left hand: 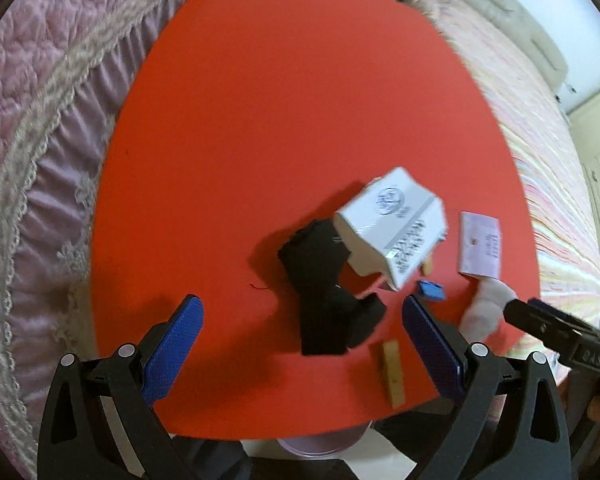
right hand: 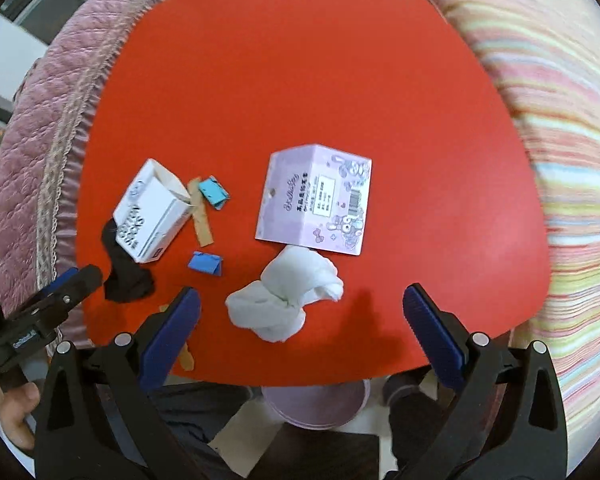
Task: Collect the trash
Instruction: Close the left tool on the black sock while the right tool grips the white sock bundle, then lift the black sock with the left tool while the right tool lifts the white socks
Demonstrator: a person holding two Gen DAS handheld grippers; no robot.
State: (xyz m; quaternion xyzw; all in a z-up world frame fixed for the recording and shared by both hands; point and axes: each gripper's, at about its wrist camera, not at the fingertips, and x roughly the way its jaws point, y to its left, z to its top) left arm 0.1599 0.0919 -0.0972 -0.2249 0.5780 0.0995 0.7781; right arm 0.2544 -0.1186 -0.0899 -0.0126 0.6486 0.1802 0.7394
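Observation:
Trash lies on a red table (left hand: 260, 100). A white carton (left hand: 396, 226) lies tipped over a black sock (left hand: 324, 288); both show in the right wrist view, the carton (right hand: 150, 220) and the sock (right hand: 126, 276). A white sock (right hand: 288, 300) is bunched below a pink card (right hand: 320, 200). Blue scraps (right hand: 206, 264) and tan strips (right hand: 202, 220) lie between them. My left gripper (left hand: 302, 316) is open above the black sock. My right gripper (right hand: 300, 308) is open above the white sock.
A pink quilted bed (left hand: 40, 100) runs along the left and a striped blanket (right hand: 560, 140) along the right. A pink round bin (right hand: 316, 404) stands below the table's near edge. The person's legs show beneath.

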